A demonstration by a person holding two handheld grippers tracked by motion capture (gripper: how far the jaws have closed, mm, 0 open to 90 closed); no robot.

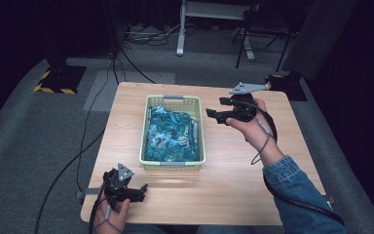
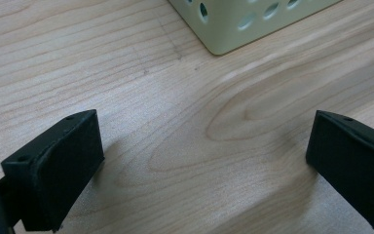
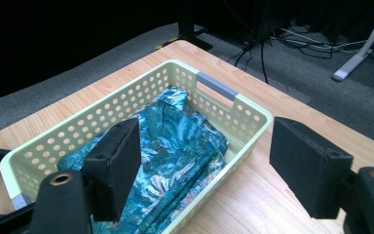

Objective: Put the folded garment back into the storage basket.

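Observation:
A pale green perforated basket [image 1: 146,141] stands mid-table and holds a folded teal cloth with a floral print [image 1: 171,134]. My right gripper [image 1: 214,114] hovers open just right of the basket, jaws pointing at it; in the right gripper view the basket [image 3: 246,122] and the cloth [image 3: 175,146] lie between and beyond its wide-apart jaws, nothing held. My left gripper [image 1: 141,191] rests open near the table's front left corner. In the left gripper view its jaws stand far apart over bare wood, with a corner of the basket [image 2: 233,24] ahead.
The wooden table [image 1: 243,185] has bare surface around the basket. Grey handles [image 1: 173,97] sit on the basket's short ends. Cables trail from both grippers over the table edges. Beyond the table are carpet, desk legs [image 1: 181,29] and a chair.

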